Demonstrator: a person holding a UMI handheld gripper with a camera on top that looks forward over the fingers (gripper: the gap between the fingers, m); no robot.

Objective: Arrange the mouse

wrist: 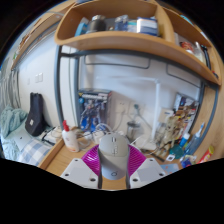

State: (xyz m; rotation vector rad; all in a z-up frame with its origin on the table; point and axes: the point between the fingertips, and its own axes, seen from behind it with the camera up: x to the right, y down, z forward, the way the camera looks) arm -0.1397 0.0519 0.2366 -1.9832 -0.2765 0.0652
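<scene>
A grey computer mouse (113,156) sits between my gripper's (113,160) two fingers, its scroll wheel end pointing away from me. The magenta pads (91,160) press against both of its sides, so the gripper is shut on the mouse. The mouse is held up above the wooden desk (60,160), which shows below and beyond the fingers.
A wooden shelf (120,40) with boxes runs overhead. A white glue bottle with a red cap (68,139) stands on the desk to the left. A black object (36,113) leans at the far left. Cables and clutter (175,130) crowd the right side near the wall.
</scene>
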